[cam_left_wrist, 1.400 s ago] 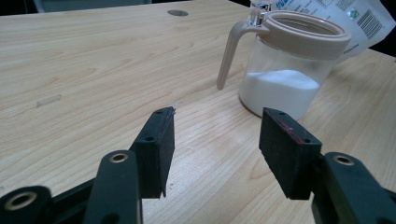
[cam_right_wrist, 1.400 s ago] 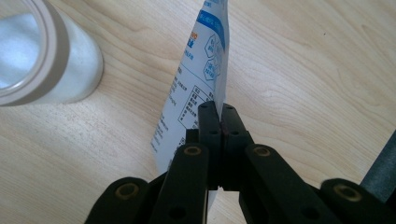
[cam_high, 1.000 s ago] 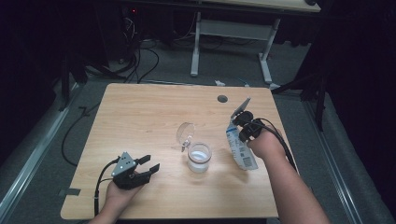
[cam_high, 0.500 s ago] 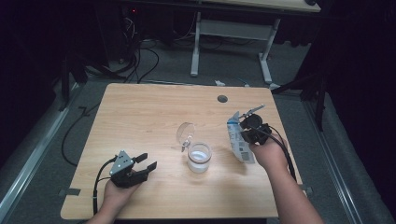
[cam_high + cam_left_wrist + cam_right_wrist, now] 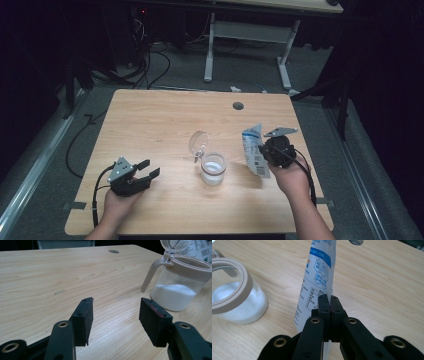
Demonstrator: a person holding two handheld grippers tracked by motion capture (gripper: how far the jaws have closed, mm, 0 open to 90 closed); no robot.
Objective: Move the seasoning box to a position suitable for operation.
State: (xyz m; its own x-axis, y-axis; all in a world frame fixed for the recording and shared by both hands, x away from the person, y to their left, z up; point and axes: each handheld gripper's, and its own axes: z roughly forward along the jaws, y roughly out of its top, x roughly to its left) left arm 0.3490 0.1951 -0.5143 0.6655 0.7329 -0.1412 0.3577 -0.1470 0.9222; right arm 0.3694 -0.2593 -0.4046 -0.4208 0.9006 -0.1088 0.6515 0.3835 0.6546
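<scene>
Pouch (image 5: 254, 156), white-blue, pinched at edge between closed jaws of right gripper (image 5: 329, 302); held upright just right of jar (image 5: 213, 169), likely so contents stay in, mouth up; jar at counter (image 5: 165, 115) centre, part filled with white granules, hinged lid (image 5: 198, 142) flipped up, mouth left clear for pouring; pouch top possibly cut open, hard to tell from high view; left gripper (image 5: 116, 312) wide, empty, low over counter left of jar, jaws toward it, plausibly ready to steady it.
</scene>
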